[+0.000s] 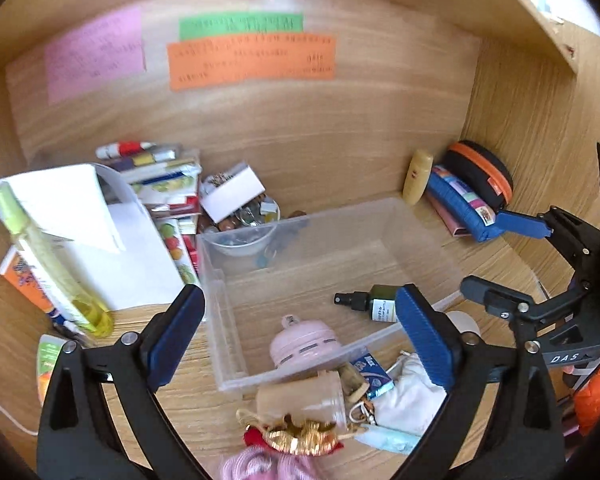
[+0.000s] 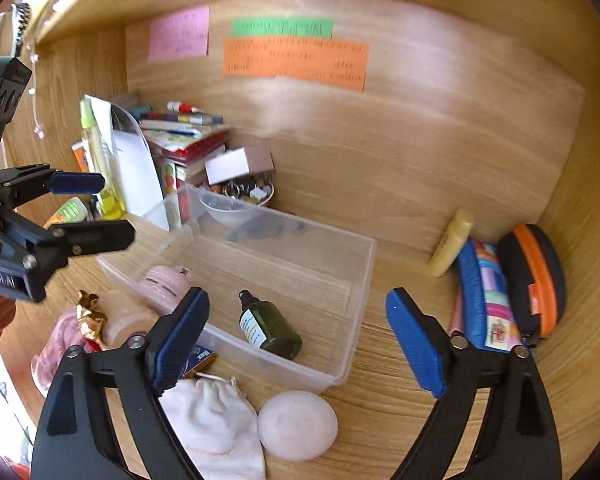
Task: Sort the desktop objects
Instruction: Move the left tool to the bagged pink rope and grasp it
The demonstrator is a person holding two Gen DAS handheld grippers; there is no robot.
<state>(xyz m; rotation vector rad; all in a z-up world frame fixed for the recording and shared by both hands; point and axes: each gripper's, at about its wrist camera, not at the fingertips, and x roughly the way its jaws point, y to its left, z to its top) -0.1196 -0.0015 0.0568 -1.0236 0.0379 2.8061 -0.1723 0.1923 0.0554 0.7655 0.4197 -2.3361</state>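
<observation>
We see the clear bin [image 1: 380,236] holding a dark green spray bottle [image 1: 364,302] and a pink round gadget [image 1: 304,344] at its near wall. Only the right wrist view gives us the pale round puck [image 2: 297,424] whole beside the white pouch [image 2: 212,420]; only the left view shows the beige jar [image 1: 304,400] and gold trinket [image 1: 300,432] clearly. Left gripper [image 1: 300,336] spread wide over the bin's near edge, empty. Right gripper [image 2: 298,336] spread wide too, empty, low over the bin's corner.

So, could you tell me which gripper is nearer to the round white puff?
The right gripper. The round white puff lies just below its open fingers, while the left gripper is open over the clear bin, farther away.
</observation>
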